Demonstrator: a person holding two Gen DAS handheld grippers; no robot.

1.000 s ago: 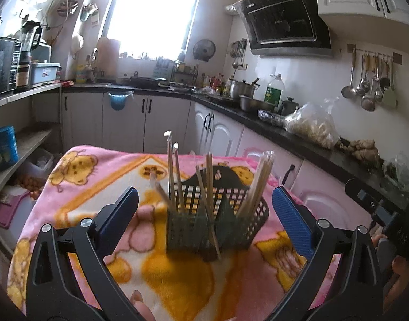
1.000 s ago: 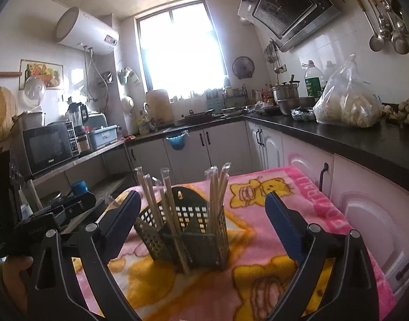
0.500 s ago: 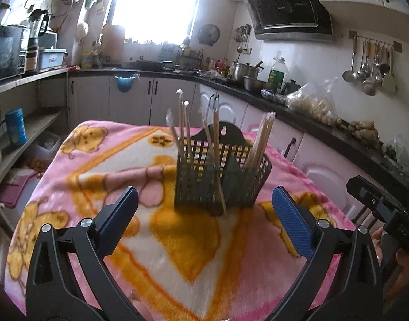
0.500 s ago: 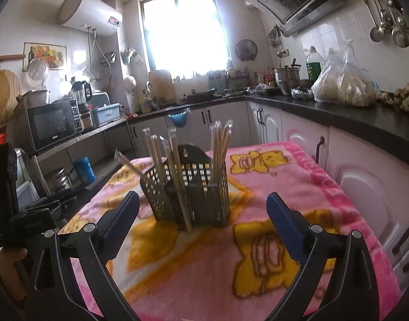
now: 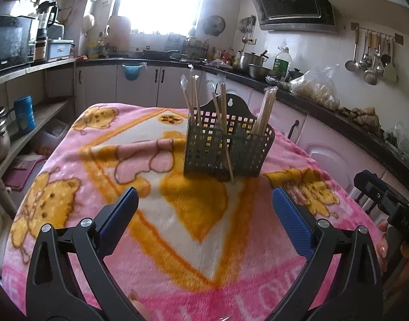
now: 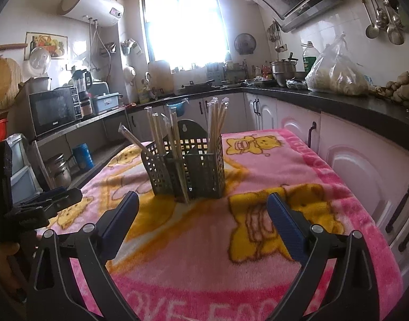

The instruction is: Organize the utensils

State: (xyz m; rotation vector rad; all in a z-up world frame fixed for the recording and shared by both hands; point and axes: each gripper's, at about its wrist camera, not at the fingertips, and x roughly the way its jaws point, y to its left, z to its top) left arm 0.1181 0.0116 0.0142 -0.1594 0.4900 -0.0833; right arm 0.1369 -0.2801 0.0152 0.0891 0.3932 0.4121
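Open blanket (image 5: pixel 193 214) lies before the basket (image 5: pixel 226 147); upright chopsticks (image 5: pixel 220 101) crowd its top; cabinets (image 6: pixel 365 165) flank the right.

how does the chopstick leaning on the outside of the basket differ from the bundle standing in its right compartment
The leaning chopstick is single; the bundle of wrapped chopsticks holds several. The leaning chopstick crosses the front of the utensil basket with its tip on the pink blanket; the bundle stands inside a compartment. The single one tilts more, the bundle is nearer upright. Both are pale, thin sticks.
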